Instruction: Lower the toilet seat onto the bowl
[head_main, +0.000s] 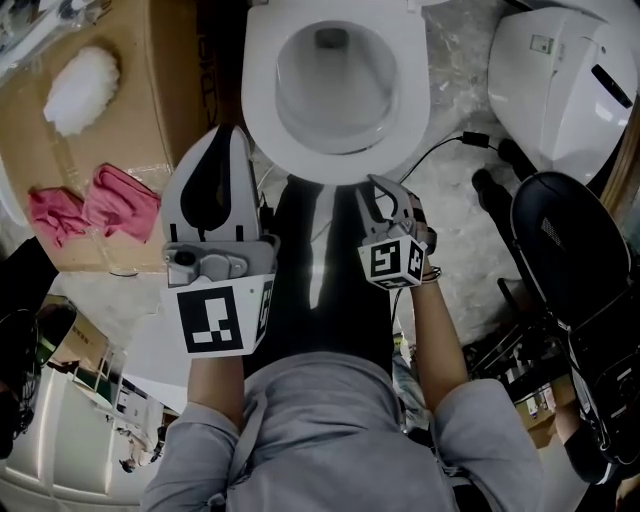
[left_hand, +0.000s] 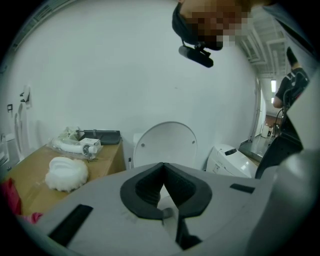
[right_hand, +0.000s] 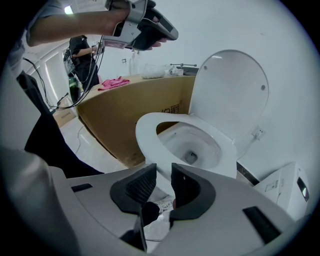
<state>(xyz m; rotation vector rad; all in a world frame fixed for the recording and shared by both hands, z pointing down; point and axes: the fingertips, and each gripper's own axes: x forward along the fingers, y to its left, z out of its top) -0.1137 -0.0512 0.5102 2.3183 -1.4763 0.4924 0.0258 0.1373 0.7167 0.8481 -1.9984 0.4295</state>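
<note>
The white toilet seat (head_main: 262, 95) lies flat as a ring over the bowl (head_main: 335, 90). In the right gripper view the seat (right_hand: 150, 145) is down and the lid (right_hand: 230, 87) stands upright against the wall. My right gripper (head_main: 385, 200) hovers just in front of the seat's near rim; its jaws (right_hand: 164, 172) stand open with a narrow gap and nothing between them. My left gripper (head_main: 232, 135) is held higher at the left of the bowl, pointing at the raised lid (left_hand: 167, 145). Its pads (left_hand: 150, 182) meet at the tips, shut on nothing.
A cardboard box (head_main: 150, 120) stands left of the toilet, carrying a white fluffy pad (head_main: 80, 90) and pink cloths (head_main: 95, 205). Another white toilet unit (head_main: 560, 70) sits at the right, with a black cable (head_main: 440, 150) and black gear (head_main: 570, 240) on the floor.
</note>
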